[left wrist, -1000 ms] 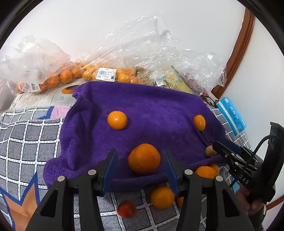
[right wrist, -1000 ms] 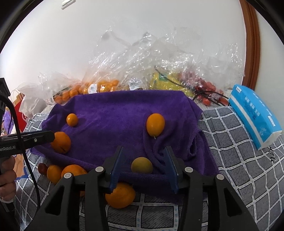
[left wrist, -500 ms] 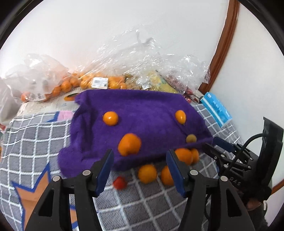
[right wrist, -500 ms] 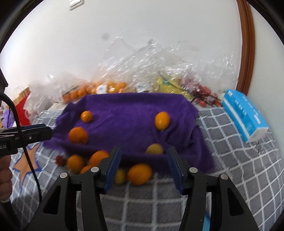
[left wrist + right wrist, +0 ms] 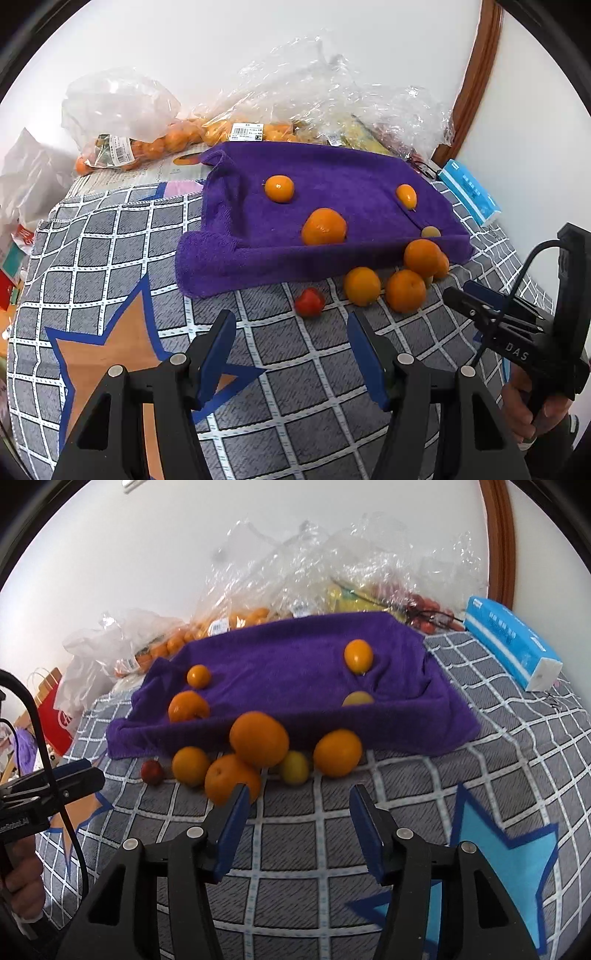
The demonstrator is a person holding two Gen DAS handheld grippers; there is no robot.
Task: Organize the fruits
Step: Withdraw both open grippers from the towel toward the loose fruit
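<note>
Checked grey cloth [image 5: 110,240] covers the table. Oranges [image 5: 258,744] sit beside a purple towel [image 5: 332,177]. Both my jaws are open, holding nothing.

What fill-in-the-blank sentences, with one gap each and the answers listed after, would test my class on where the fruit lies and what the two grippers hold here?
1. The towel under four of the fruits is ____ in colour.
2. The small fruit alone in front of the towel, left of the orange pile, is ____.
3. The left gripper and right gripper each hold ____ between their fingers.
4. The blue tissue pack lies to the ____ of the towel.

Answers: purple; red; nothing; right
</note>
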